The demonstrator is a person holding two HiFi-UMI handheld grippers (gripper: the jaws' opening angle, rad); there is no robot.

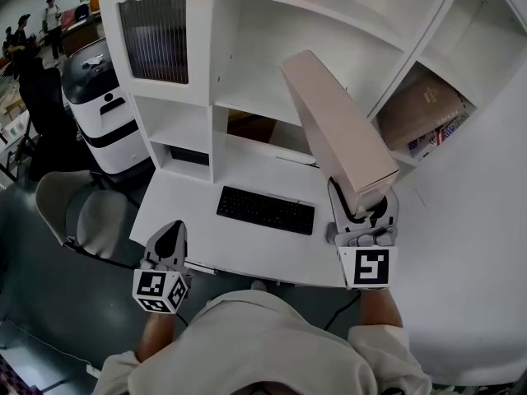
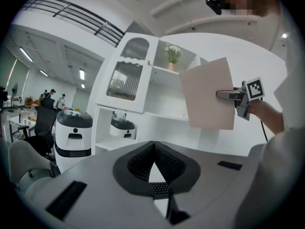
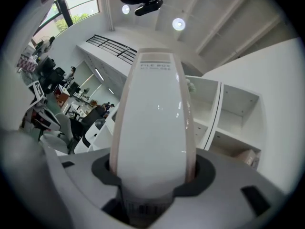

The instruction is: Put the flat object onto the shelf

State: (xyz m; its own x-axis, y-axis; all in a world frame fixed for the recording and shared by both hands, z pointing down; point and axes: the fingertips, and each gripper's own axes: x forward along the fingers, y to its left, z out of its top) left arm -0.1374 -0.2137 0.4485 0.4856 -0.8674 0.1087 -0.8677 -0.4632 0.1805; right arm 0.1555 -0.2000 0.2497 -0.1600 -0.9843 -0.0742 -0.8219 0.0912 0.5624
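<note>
Right tongs (image 1: 363, 211): clamped on one narrow end of the box (image 1: 333, 126), one jaw against each broad face, spine facing the camera in the right gripper view. Left tongs (image 2: 153, 168): closed at the tips, nothing between them, held low at the left front edge of the surface (image 1: 239, 253), well apart from the box. Box: flat, pale pink, in the air, tilted up and away from the right tongs toward the shelf (image 1: 272, 52); over the right part of the surface, clear of it, not set in any compartment. On the surface: black keyboard (image 1: 265, 210), between the two tongs and just left of the held end of the box. Shelf: white, open compartments above and behind the surface; ribbed-glass door (image 1: 154, 39) at upper left; books (image 1: 428, 109) lying in the lower right compartment; flowers (image 2: 172, 55) on an upper board, seen in the left gripper view. Left of the surface: grey chair (image 1: 82, 212) and white-and-black machine (image 1: 103, 105) on the floor. Far left background: people, too small for detail.
</note>
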